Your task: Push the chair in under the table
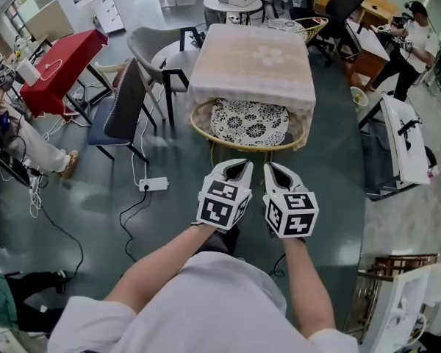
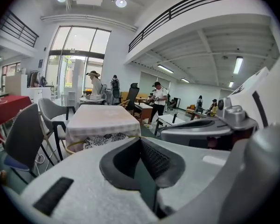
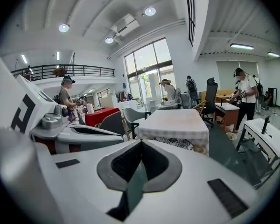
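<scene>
Left gripper (image 1: pixel 235 168) and right gripper (image 1: pixel 276 170): jaws pressed together, nothing between them. Chair (image 1: pixel 250 123) sits at 12 o'clock from both, clear of them, seat mostly under the table (image 1: pixel 251 61). Rim runs 9-to-3. Neither hand looks nearer.

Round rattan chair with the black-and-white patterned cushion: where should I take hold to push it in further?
Grip the round rattan chair by its curved front rim, coming from your near side, towards the cloth-covered table. Only that arc sticks out; the rest sits under the cloth. Left gripper and right gripper are shut and empty: open first.
</scene>
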A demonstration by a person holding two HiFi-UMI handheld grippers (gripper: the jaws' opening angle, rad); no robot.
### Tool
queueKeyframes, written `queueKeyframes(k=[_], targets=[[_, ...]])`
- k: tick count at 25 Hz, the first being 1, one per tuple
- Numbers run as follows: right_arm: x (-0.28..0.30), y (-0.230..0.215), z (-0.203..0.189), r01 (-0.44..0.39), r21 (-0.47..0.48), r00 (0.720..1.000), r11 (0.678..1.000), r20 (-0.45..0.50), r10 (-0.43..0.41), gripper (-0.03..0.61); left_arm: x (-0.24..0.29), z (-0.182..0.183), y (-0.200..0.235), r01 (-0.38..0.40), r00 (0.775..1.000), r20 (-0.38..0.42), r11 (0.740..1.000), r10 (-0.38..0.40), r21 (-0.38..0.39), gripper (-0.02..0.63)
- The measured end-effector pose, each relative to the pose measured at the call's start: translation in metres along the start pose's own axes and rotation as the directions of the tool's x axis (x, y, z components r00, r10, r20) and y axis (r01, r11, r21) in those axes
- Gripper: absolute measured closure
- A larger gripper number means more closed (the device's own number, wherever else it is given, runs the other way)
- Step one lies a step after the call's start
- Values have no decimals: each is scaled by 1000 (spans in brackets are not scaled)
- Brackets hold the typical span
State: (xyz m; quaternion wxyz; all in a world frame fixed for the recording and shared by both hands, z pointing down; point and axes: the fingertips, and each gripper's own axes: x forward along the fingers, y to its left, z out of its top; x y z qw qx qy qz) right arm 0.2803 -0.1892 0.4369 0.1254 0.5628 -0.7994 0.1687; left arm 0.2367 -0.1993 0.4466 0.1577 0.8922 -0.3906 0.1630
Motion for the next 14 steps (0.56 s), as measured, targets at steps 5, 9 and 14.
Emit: queueKeyframes(k=[5, 9, 14], targets=[[-9, 5, -4, 0, 4, 1000, 1000, 3, 0, 575, -8, -1, -9, 7, 1000, 11, 1000, -8, 9, 608], [-12, 4, -4, -1, 8, 1000, 1000, 6, 1, 575, -8, -2, -14, 10, 1000, 10, 1000, -10, 9, 609], [-14, 6, -4, -2, 14, 1000, 1000, 4, 2, 575, -10, 0, -16, 11, 1000, 10, 1000, -12, 9, 608]])
